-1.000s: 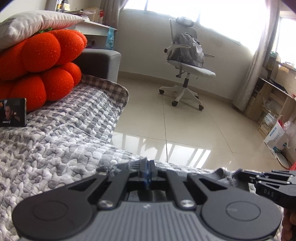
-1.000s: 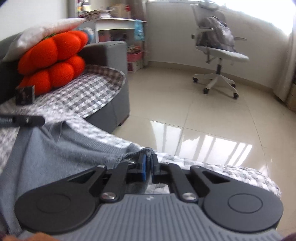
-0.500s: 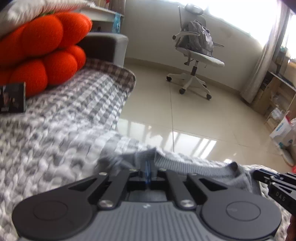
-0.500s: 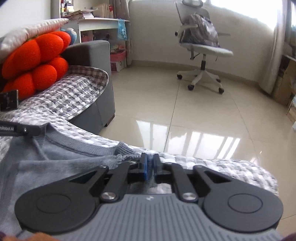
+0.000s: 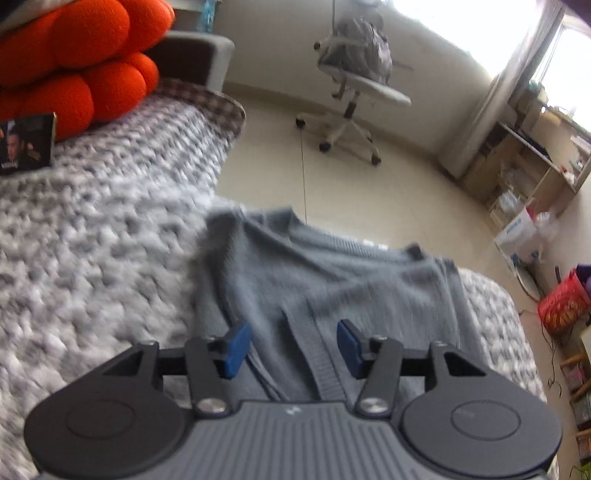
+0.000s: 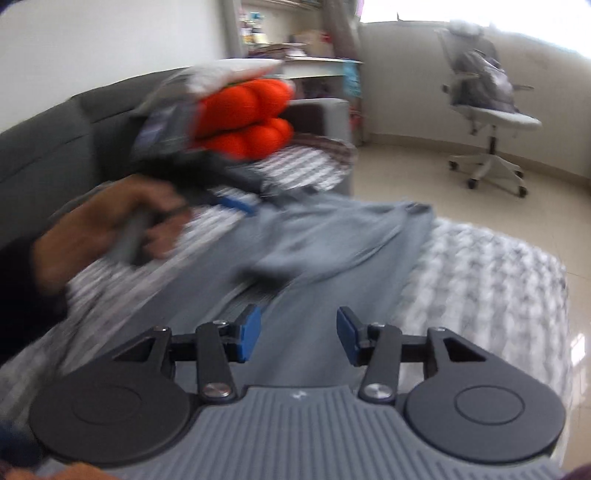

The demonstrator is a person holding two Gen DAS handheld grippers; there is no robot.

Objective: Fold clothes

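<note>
Both grippers, left (image 5: 291,343) and right (image 6: 297,334), have just been opening: fingers released, nothing pinched. The grey sweater (image 5: 332,280) lies spread on the sofa blanket (image 5: 92,229), collar toward twelve o'clock. Best next: smooth it flat, then pick matching edges.

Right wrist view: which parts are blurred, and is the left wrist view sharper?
Right wrist view: the hand, the orange cushion and the grey sweater are smeared by motion, while its own tongs are sharp. Left wrist view: milder blur on the blanket; the window is overexposed.
</note>
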